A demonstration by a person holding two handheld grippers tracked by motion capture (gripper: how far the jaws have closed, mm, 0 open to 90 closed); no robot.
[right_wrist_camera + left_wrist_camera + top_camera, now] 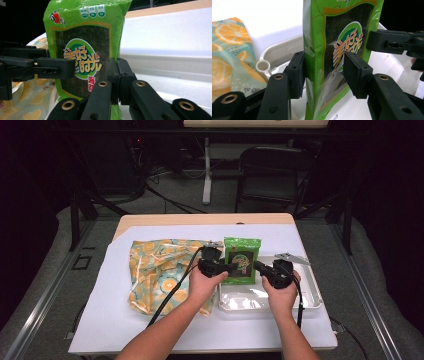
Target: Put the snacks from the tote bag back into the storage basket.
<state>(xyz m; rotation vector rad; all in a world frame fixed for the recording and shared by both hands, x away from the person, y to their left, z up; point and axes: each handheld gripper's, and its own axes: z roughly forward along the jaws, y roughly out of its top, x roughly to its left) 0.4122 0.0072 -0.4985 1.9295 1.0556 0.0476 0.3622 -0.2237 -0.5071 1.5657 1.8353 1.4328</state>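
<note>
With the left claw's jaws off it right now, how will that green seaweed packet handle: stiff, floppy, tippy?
The seaweed packet looks like thin crinkled film, so probably light and pliable. It stands upright over the white tray, pinched at one edge by the right claw; it would likely tip if released. The glossy film may slip between the left claw pads.

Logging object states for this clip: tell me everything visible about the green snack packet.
The green snack packet is a glossy plastic pouch with a dark window panel, an orange border, yellow and orange characters on a round green and white badge, and small badges near its sealed top. It stands upright over the white tray, beside the orange-print bag. The right gripper is shut on its edge. The left gripper straddles its other side, jaws apart: one pad sits against the side fold, the other seems clear of the front.
</note>
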